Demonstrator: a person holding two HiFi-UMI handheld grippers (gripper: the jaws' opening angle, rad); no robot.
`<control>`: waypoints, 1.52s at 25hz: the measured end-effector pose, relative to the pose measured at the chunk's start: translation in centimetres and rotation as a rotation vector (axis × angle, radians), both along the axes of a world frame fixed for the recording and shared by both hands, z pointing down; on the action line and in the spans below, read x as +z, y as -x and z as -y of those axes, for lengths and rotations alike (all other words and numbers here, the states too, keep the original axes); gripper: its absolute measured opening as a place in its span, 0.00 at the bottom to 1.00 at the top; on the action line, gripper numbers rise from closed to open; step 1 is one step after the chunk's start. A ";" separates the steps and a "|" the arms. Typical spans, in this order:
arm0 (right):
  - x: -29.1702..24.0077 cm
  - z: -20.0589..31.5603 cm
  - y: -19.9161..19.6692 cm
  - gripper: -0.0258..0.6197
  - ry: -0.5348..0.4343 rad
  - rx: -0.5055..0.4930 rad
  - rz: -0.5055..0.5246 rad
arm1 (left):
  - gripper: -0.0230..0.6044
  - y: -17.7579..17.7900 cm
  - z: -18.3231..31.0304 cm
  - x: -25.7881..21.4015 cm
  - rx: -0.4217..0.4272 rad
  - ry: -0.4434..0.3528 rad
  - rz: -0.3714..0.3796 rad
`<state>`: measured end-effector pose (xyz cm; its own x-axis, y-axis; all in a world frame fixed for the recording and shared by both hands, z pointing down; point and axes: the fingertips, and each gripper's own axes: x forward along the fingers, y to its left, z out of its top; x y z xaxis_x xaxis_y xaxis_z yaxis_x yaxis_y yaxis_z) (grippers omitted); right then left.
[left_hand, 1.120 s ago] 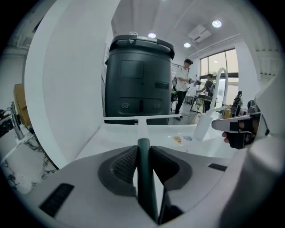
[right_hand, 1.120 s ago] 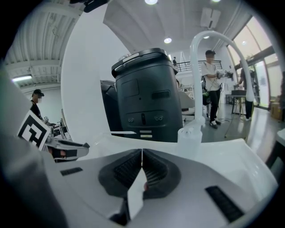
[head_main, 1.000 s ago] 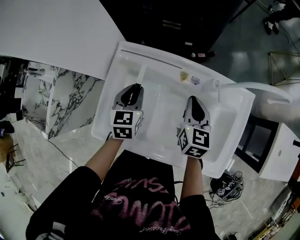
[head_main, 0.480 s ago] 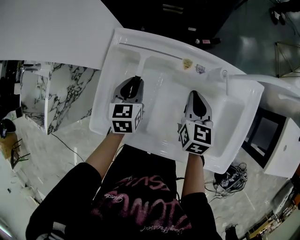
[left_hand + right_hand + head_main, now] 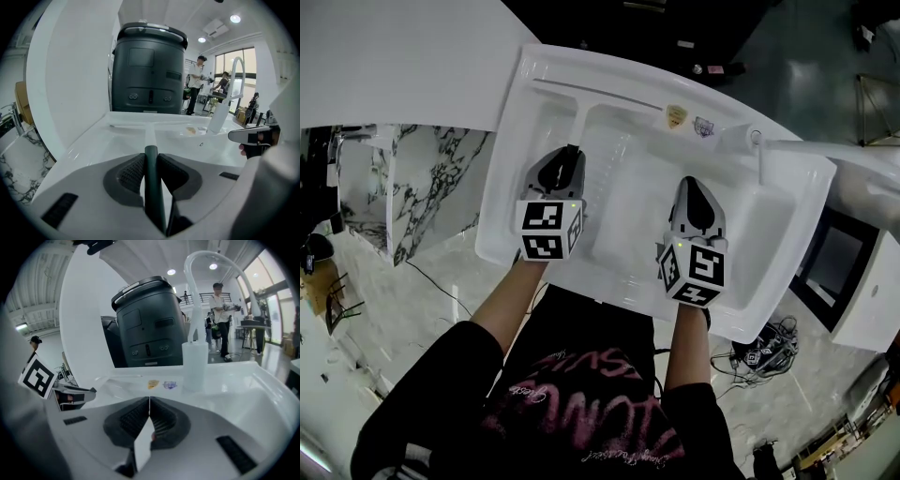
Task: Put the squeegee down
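Note:
The squeegee (image 5: 580, 117) has a dark handle (image 5: 153, 187), a white stem and a long white blade. Its blade lies along the far ledge of the white sink (image 5: 500, 225), and the stem runs back toward me. My left gripper (image 5: 572, 153) is shut on the dark handle, low over the left of the basin. In the left gripper view, the left gripper (image 5: 151, 158) shows its ribbed pads (image 5: 131, 173) pressed on both sides of the handle. My right gripper (image 5: 691, 186) hovers over the right half of the basin, shut with nothing in it. The right gripper view shows its tips (image 5: 149, 401) meeting.
A white curved faucet (image 5: 757, 155) rises at the sink's far right rim (image 5: 194, 359), with two small stickers (image 5: 676, 116) beside it. A large dark bin (image 5: 150, 70) stands behind the sink. A white wall panel (image 5: 403, 56) borders the left side. People stand far off by windows.
The head view has drifted, so the sink sits slightly higher and further left in frame. Both grippers hold their places over the basin, the left still clamped on the handle.

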<state>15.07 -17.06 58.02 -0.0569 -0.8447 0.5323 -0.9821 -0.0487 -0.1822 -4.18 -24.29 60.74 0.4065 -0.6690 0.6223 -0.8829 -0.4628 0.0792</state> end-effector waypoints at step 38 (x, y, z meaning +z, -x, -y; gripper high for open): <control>1.6 -0.7 0.4 0.07 0.039 0.011 0.000 | 0.19 -0.1 0.4 2.0 0.028 0.034 0.009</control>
<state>14.70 -16.35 59.65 -0.0479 -0.8238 0.5649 -0.9814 -0.0664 -0.1800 -4.06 -24.64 62.74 0.4191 -0.6361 0.6479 -0.8705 -0.4843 0.0876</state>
